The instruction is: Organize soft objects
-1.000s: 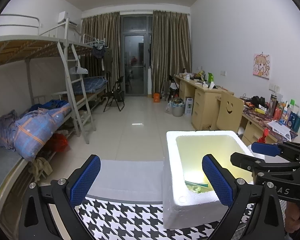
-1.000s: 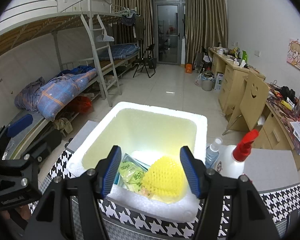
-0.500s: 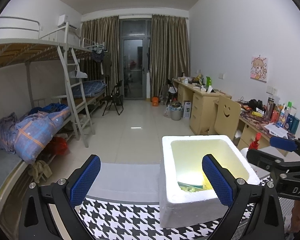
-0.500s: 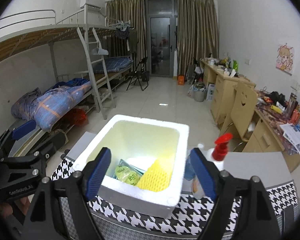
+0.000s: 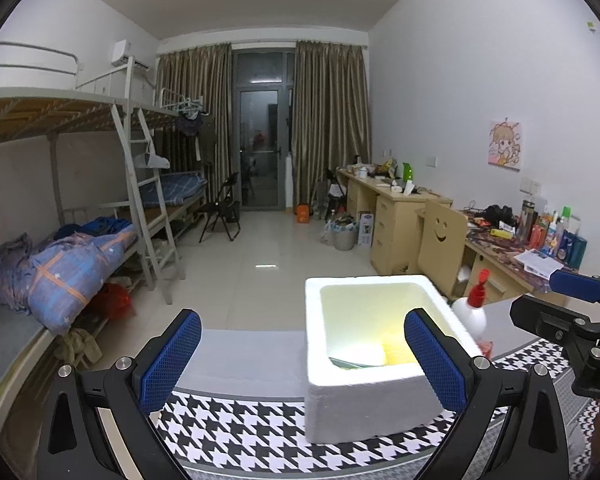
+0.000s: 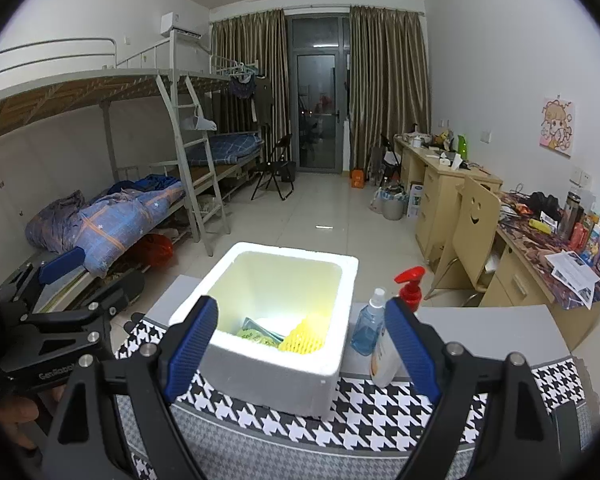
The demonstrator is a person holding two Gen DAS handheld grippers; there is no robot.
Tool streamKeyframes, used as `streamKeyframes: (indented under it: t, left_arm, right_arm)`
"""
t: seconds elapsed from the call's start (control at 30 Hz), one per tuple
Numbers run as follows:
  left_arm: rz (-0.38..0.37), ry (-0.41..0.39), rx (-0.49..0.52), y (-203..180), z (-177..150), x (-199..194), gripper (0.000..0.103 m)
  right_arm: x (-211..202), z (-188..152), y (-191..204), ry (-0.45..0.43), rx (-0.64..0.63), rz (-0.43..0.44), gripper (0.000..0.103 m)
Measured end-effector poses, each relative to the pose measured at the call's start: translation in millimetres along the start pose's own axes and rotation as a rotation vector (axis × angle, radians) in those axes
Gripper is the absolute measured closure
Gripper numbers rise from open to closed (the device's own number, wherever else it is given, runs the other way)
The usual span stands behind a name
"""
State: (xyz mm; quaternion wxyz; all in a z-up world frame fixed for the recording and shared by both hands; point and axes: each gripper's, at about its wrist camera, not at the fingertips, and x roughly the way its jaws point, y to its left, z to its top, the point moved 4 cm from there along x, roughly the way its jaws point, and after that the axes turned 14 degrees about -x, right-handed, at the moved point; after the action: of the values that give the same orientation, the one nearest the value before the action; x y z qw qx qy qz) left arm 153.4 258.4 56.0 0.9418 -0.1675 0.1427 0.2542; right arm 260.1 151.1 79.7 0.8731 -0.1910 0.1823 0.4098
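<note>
A white foam box (image 6: 284, 376) stands on a houndstooth-covered table (image 6: 380, 408). Inside it lie a yellow foam mesh sleeve (image 6: 305, 339) and a green packet (image 6: 256, 334). My right gripper (image 6: 303, 304) hovers in front of and above the box, open, with nothing between its blue pads. In the left wrist view the box (image 5: 364, 400) sits right of centre, with the yellow sleeve (image 5: 396, 354) partly hidden by its wall. My left gripper (image 5: 303, 316) is open and holds nothing. It is back from the box's left side.
A white spray bottle with a red trigger (image 6: 388, 344) and a small blue bottle (image 6: 368, 324) stand just right of the box. Bunk beds (image 6: 112, 220) line the left wall. Desks and a smiley-face chair (image 6: 472, 220) line the right.
Both grippers have pulled back and risen, so the box looks smaller. The right jaws widened from around the yellow sleeve, which stays in the box.
</note>
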Motion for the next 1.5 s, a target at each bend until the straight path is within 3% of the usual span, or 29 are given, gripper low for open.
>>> streamKeyframes:
  t: [0.53, 1.5]
  left_arm:
    - [-0.067, -0.039, 0.042, -30, -6, -56, 0.001]
    - [-0.196, -0.040, 0.094, -78, -45, -117, 0.001]
  right_arm:
    - [-71, -15, -4, -0.075, 0.018, -0.058, 0.014]
    - [-138, -67, -23, -0.094, 0.062, -0.128, 0.014]
